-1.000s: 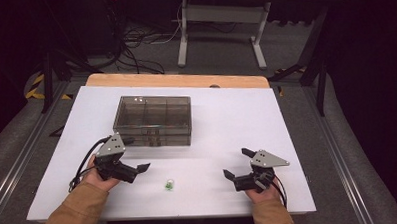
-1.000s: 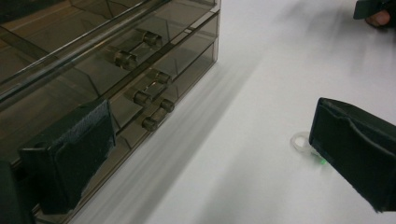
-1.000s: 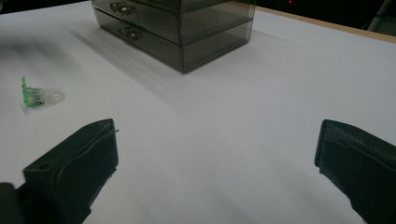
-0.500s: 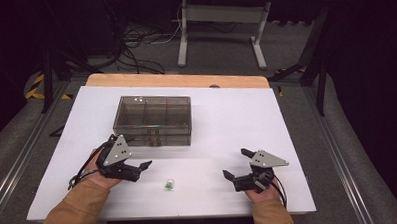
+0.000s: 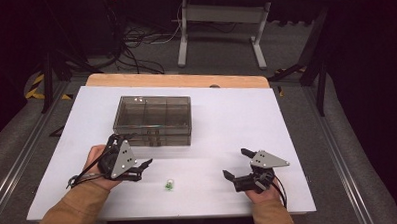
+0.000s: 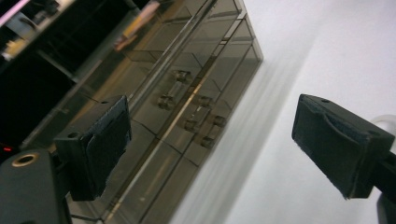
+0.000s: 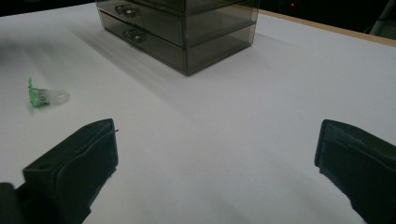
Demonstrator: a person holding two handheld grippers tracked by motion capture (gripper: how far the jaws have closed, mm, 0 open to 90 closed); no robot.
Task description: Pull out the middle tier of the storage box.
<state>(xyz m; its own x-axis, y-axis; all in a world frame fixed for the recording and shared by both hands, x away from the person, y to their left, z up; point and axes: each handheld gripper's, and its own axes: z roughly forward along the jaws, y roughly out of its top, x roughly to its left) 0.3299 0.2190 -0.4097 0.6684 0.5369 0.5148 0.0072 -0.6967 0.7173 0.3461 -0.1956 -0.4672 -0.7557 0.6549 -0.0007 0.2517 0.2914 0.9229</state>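
- While the left gripper point(image 5: 144, 168) is hovering just in front of the smoky clear drawer cabinet point(image 5: 153, 115), its jaws are standing wide apart with nothing between them, though they have just been closing a little.
- Seen in the left gripper view, the two black pads point(image 6: 105, 140) are framing the cabinet front point(image 6: 187, 116), which is running slantwise across the picture because the gripper is being held tilted.
- Small paired drawer pulls point(image 6: 184, 100) are showing on that front, and the drawers are sitting flush, not drawn out.
- The cabinet is standing toward the far middle of the white table point(image 5: 237, 120), with three compartments visible through its top.
- A small clear bulb-like part with a green base point(image 5: 169, 184) is lying on the table near the front edge, between the two grippers and closer to the left one, touching neither.
- In the right gripper view, that part point(image 7: 46, 97) is lying on its side, up and to the left of the jaws, well short of the cabinet point(image 7: 187, 32).
- The right gripper point(image 5: 236, 163) is resting low at the front right of the table, its jaws gaping wide and holding nothing, with only bare white surface between the pads point(image 7: 88, 158).
- Both of the person's hands point(image 5: 95, 160) are gripping their tools from the near edge, tan sleeves point(image 5: 70, 211) showing at the wrists.
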